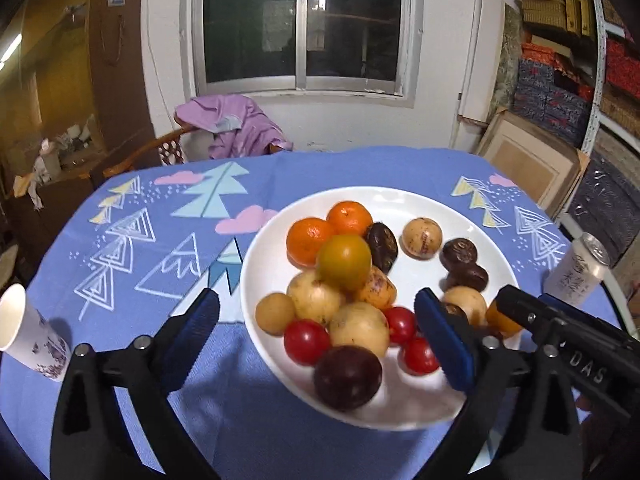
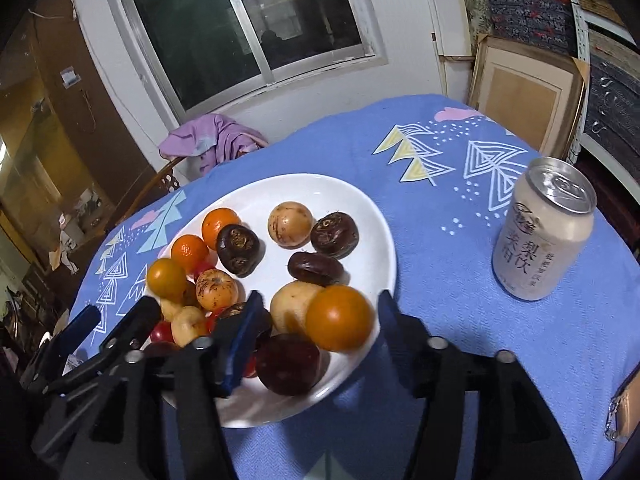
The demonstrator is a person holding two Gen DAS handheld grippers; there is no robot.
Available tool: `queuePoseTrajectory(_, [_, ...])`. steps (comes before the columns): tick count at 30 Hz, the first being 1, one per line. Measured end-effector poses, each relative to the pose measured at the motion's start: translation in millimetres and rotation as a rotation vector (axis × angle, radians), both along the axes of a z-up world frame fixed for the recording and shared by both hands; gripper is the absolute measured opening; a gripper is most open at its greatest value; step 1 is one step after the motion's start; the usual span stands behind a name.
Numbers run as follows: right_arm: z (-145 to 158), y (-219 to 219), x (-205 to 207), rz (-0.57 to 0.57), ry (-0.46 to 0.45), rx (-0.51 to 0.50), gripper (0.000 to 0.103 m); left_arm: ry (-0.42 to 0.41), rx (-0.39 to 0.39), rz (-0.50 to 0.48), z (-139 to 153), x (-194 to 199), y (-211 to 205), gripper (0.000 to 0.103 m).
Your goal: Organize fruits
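A white plate [image 1: 472,216] on the blue tablecloth holds several fruits: oranges [image 1: 310,242], a yellow-orange fruit [image 1: 344,262], pale yellow fruits [image 1: 358,328], red cherry tomatoes [image 1: 306,342], dark purple fruits [image 1: 347,378] and wrinkled brown ones [image 1: 459,254]. My left gripper [image 1: 320,340] is open, its fingers straddling the plate's near edge, holding nothing. My right gripper [image 2: 316,340] is open around an orange fruit [image 2: 340,318] at the plate's [image 2: 360,200] near rim, without clear contact. The right gripper's tip also shows in the left wrist view [image 1: 516,304].
A drink can [image 2: 544,236] stands right of the plate; it also shows in the left wrist view [image 1: 580,272]. A paper cup [image 1: 28,334] stands at the table's left edge. A chair with purple cloth [image 1: 232,128] is behind the table.
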State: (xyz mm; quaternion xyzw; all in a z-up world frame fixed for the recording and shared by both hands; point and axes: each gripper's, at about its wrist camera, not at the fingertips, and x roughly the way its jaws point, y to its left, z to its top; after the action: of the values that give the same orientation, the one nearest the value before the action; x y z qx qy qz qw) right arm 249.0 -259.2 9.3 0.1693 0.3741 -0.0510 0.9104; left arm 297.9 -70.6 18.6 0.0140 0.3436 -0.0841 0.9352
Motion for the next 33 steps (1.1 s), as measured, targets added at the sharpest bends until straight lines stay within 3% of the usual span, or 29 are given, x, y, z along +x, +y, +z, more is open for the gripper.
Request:
queuePoseTrajectory(5, [7.2,18.2,-24.7,0.062,-0.005,-0.043,0.069,0.009,-0.001,-0.008,-3.1,-37.0,17.4,0.099])
queuePoseTrajectory(7, [13.4,25.8,-45.2,0.078,-0.033,-0.073,0.080,0.009,0.013,-0.015,-3.4,-56.0,25.0,0.099])
queuePoseTrajectory(13, [24.2,42.4,-109.3,0.105,-0.119,-0.174,0.099,0.009,-0.009,-0.045,-4.3,-115.9,43.5,0.099])
queuePoseTrajectory(16, [27.2,46.4,-137.7,0.115,-0.161,-0.199,0.100,-0.004,-0.032,-0.051,-1.7,-141.3,48.4,0.099])
queuePoseTrajectory(22, [31.5,43.6,-165.3,0.092,-0.206,-0.257,0.100,-0.033,0.007,-0.011,-2.3,-175.1,46.1,0.099])
queuePoseTrajectory(33, [30.3,34.6,-166.4,0.068,-0.192,-0.251,0.100,-0.002,0.053,-0.061,-8.0,-176.3,34.9,0.099])
